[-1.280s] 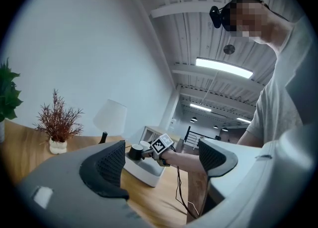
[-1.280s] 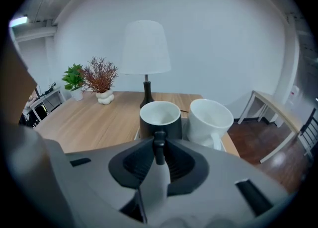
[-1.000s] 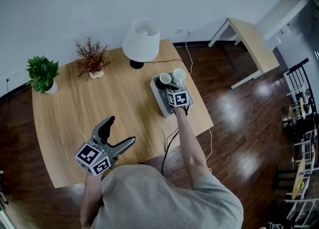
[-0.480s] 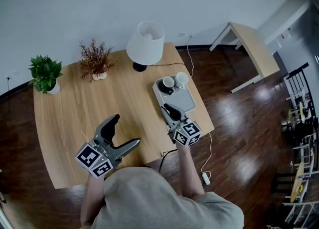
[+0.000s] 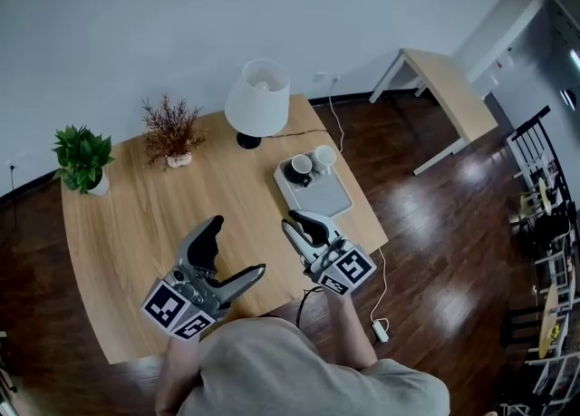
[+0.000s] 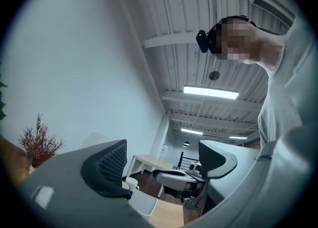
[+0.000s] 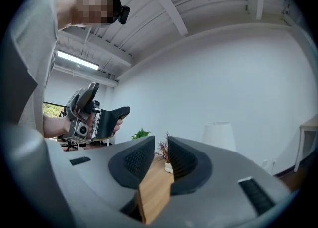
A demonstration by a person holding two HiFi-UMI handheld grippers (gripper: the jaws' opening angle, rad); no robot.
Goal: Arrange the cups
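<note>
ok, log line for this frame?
left gripper: open, empty | right gripper: jaws just closing, narrow gap, empty | cups: on tray

Place: I'm standing in an office-type workroom that is wearing a few homely touches.
Ceiling: bare ribbed panels and beams are running overhead, with strip lights (image 6: pixel 211 92) glowing.
Floor: dark polished boards (image 5: pixel 435 251) are shining under the lights.
Near table: a pale wooden table (image 5: pixel 127 242) is standing by the white wall (image 5: pixel 136 15), carrying a white-shaded lamp (image 5: pixel 258 95), a green pot plant (image 5: pixel 82 156) at its far left, a dried sprig (image 5: pixel 170 127) and a grey tray (image 5: pixel 331 197) with cups (image 5: pixel 313 163).
Far right: a second light table (image 5: pixel 451 86) is standing by the wall, and black chairs (image 5: pixel 544 147) are lining the right edge.
Wiring: a cable is trailing off the table to a power strip (image 5: pixel 380 331) lying on the floor.
</note>
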